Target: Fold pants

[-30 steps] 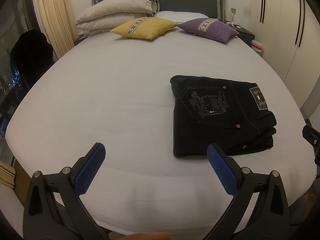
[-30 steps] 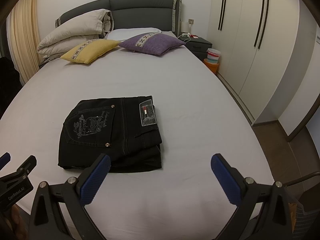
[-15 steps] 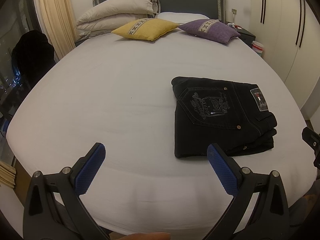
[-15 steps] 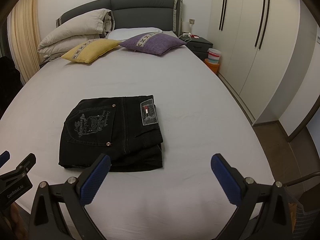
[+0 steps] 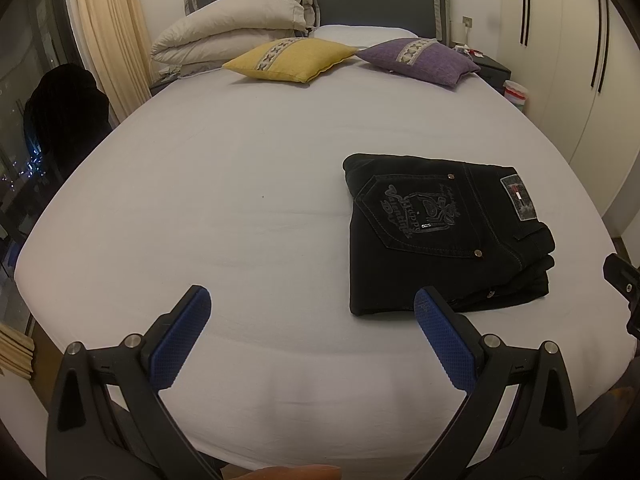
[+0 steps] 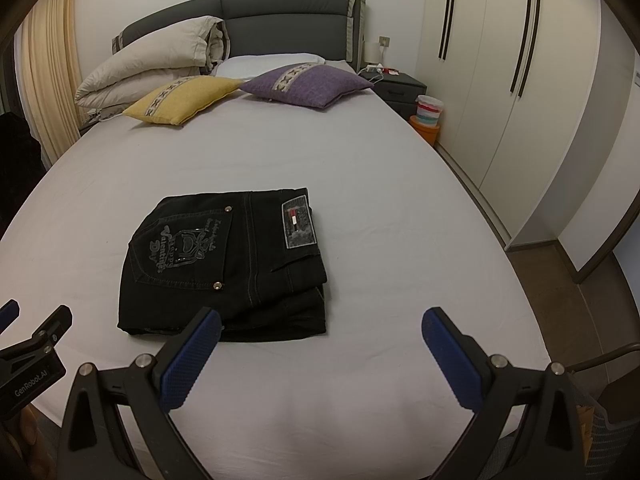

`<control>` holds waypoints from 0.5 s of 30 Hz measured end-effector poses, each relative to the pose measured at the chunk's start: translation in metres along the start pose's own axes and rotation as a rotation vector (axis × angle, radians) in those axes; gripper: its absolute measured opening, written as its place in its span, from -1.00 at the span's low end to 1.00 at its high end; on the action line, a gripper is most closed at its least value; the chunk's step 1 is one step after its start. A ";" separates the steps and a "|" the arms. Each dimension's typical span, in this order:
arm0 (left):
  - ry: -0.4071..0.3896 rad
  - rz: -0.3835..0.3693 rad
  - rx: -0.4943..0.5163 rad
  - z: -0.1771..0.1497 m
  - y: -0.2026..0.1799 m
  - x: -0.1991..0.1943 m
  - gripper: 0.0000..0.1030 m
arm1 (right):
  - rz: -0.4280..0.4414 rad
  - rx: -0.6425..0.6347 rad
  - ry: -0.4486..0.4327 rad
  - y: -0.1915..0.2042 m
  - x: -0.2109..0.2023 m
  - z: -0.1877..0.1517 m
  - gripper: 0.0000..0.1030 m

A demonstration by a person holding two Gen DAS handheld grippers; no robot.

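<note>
Black pants point(image 5: 444, 236) lie folded in a compact rectangle on the white bed point(image 5: 200, 208), back pocket with grey embroidery facing up. They also show in the right wrist view point(image 6: 228, 260). My left gripper point(image 5: 312, 300) is open and empty, held above the bed's near edge, left of the pants. My right gripper point(image 6: 320, 320) is open and empty, near the pants' front right corner, apart from them. Part of the left gripper shows at the left edge of the right wrist view point(image 6: 32, 344).
A yellow cushion point(image 5: 290, 58), a purple cushion point(image 5: 416, 58) and a folded duvet point(image 5: 232, 30) lie at the headboard. A nightstand point(image 6: 396, 84) and buckets point(image 6: 428, 114) stand right of the bed beside wardrobes point(image 6: 500, 80). A curtain point(image 5: 108, 40) hangs left.
Both grippers have drawn back and risen slightly; the pants appear a little lower in each view. The pants have not moved on the bed.
</note>
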State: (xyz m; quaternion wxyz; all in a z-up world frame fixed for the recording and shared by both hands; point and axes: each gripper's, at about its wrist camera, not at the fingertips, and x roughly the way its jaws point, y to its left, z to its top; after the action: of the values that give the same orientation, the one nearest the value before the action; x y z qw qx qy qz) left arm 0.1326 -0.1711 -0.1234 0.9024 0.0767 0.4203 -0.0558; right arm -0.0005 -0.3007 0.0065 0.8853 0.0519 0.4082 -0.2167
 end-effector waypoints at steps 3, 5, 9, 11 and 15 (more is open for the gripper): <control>0.001 0.005 0.003 0.000 0.001 0.000 1.00 | -0.001 0.000 0.001 0.000 0.000 -0.001 1.00; 0.002 0.009 0.006 0.000 0.000 0.000 1.00 | -0.002 0.000 0.000 0.000 0.000 0.001 1.00; -0.001 0.004 0.008 0.000 0.001 -0.001 1.00 | -0.001 0.000 0.001 0.000 0.000 0.000 1.00; 0.000 0.004 0.011 0.001 0.000 -0.001 1.00 | 0.000 -0.001 0.002 -0.001 0.000 0.000 1.00; 0.001 -0.005 0.011 0.001 0.000 -0.002 1.00 | 0.000 0.000 0.002 -0.001 0.000 0.001 1.00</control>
State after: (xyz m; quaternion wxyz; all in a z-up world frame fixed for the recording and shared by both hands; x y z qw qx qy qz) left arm 0.1325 -0.1714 -0.1211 0.9016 0.0807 0.4208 -0.0601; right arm -0.0007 -0.3014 0.0073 0.8848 0.0518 0.4092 -0.2167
